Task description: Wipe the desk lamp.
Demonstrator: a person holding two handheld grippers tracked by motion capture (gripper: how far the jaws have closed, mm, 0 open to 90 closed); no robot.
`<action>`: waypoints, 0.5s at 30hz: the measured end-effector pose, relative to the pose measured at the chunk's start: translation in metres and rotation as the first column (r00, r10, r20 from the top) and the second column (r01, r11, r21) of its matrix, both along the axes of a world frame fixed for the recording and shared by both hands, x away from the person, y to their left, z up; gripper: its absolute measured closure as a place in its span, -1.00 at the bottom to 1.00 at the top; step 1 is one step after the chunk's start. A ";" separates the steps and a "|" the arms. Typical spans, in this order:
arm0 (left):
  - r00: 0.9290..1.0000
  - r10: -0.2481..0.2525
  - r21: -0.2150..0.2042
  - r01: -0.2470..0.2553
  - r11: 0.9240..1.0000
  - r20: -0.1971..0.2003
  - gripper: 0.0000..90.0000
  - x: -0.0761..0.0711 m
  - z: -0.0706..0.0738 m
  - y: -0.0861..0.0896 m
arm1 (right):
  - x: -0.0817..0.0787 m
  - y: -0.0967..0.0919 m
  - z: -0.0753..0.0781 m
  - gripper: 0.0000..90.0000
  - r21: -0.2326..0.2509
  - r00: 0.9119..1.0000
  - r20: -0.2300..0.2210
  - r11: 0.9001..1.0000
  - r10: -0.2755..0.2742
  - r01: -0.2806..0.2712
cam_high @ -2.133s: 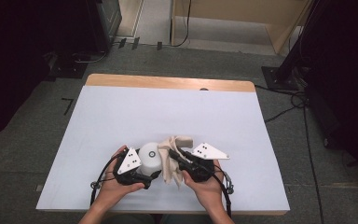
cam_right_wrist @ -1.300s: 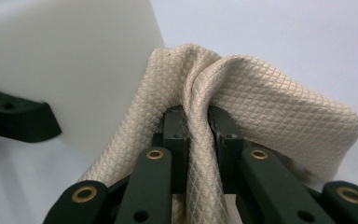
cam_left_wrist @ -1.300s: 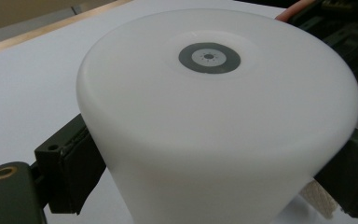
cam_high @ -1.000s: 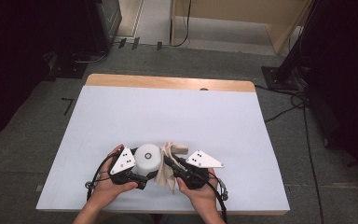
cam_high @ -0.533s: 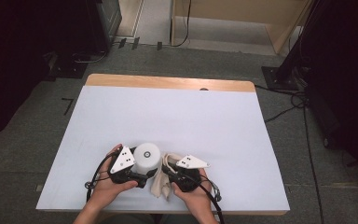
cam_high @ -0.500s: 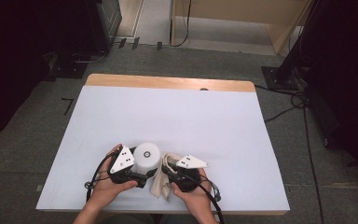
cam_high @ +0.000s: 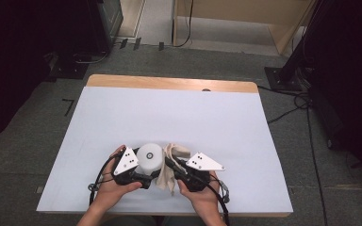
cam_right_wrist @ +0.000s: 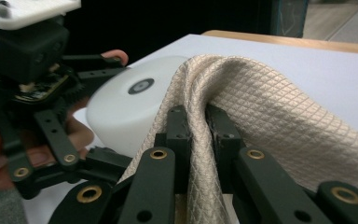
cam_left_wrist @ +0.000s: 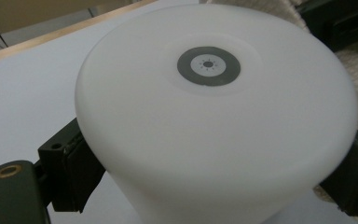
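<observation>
The left tongs (cam_high: 147,178) clamped the white lamp (cam_high: 150,158) steady on the surface (cam_high: 179,117), while the right tongs (cam_right_wrist: 196,140) pinched the beige cloth (cam_right_wrist: 279,121) against it, apparently for wiping.

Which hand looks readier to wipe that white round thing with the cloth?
The right. Its gripper already pinches the beige cloth beside the white round object, while the left gripper is busy clamping that object steady.
</observation>
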State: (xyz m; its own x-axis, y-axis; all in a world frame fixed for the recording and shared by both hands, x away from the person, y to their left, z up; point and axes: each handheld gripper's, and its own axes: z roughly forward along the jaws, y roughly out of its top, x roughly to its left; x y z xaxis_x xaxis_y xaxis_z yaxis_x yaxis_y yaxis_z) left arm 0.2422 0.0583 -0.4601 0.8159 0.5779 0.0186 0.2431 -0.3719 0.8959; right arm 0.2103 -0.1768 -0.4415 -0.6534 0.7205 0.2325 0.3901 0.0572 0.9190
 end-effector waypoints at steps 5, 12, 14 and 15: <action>1.000 -0.002 0.007 0.002 1.000 -0.003 -0.81 0.000 -0.002 0.000 | 0.008 0.001 -0.021 0.81 -0.036 0.997 -0.076 0.999 -0.015 0.012; 1.000 0.003 -0.005 -0.003 1.000 -0.001 -0.81 0.001 -0.004 0.003 | 0.014 0.006 -0.043 0.80 -0.094 0.985 -0.171 0.996 -0.022 0.005; 1.000 0.003 -0.005 -0.003 1.000 -0.002 -0.81 0.001 -0.004 0.003 | 0.015 0.006 -0.048 0.80 -0.095 0.980 -0.196 0.995 -0.023 0.004; 1.000 0.002 -0.006 -0.002 1.000 -0.002 -0.81 0.001 -0.004 0.003 | 0.015 0.007 -0.048 0.80 -0.092 0.979 -0.200 0.996 -0.025 0.007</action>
